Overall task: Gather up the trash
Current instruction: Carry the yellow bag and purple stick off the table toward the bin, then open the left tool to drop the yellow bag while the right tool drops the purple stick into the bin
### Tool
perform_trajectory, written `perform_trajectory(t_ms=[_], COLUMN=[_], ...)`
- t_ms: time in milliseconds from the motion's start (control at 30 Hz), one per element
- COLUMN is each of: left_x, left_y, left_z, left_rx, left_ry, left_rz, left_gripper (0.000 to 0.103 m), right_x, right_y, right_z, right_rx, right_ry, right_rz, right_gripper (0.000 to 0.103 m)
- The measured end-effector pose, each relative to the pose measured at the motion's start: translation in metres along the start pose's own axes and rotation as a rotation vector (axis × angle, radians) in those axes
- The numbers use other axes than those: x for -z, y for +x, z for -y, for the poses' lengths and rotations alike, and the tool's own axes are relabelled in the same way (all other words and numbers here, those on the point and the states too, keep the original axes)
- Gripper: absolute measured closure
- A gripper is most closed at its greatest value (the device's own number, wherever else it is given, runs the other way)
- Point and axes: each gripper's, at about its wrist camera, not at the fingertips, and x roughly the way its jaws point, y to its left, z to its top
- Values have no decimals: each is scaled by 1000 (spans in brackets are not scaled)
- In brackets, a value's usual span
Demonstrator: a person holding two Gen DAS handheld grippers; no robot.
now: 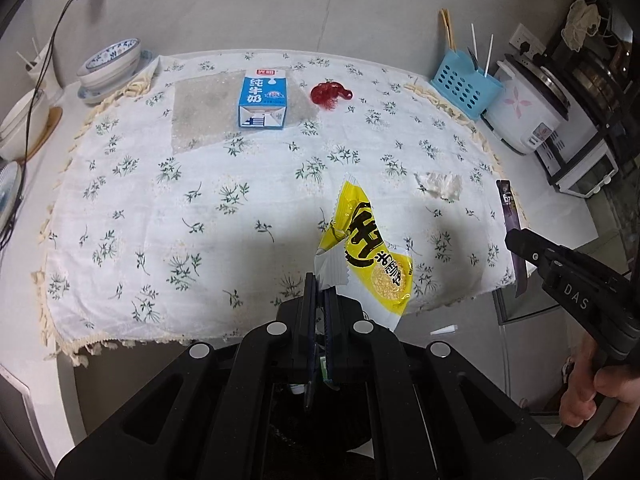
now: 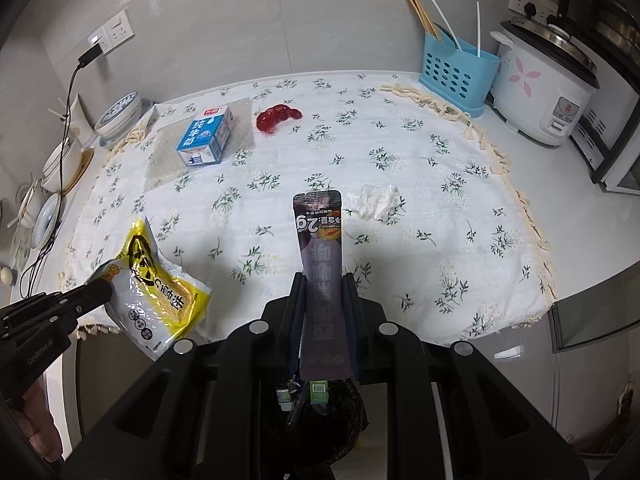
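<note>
Two upright wrappers [image 1: 366,248] [image 2: 322,280], tool-clamped.

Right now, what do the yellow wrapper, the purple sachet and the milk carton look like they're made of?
Yellow wrapper: thin glossy plastic film, judging by its glare, crinkles and serrated edge, pinched in the left gripper.
Purple sachet: probably plastic or foil laminate with a duller sheen; it stands stiff in the right gripper.
Milk carton: printed coated paperboard, with crisp folded edges.

purple sachet [image 1: 511,220]: mostly hidden behind right claw [image 1: 516,242] | rack [image 1: 592,60]: cut off
</note>
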Motion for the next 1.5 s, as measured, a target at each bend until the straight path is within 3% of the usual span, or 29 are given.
perform_trajectory(t_ms=[400, 833, 1200, 1500], left_x=[55, 107, 150, 164], left_y=[-10, 14, 60, 104], left_z=[6, -2, -12, -17], left_rx=[10, 12, 24, -7], left_ry=[12, 18, 24, 25], left_rz=[-34, -78, -122, -163], left_gripper=[101, 101, 101, 101], right_x=[43, 112, 177, 196], right_y=[-18, -8, 42, 90], right_z=[-8, -5, -8, -5], right_rx=[-25, -36, -65, -58], right_ry=[-36, -71, -79, -65], right_rz=[-8, -66, -186, -240], right_gripper=[86, 86, 86, 86])
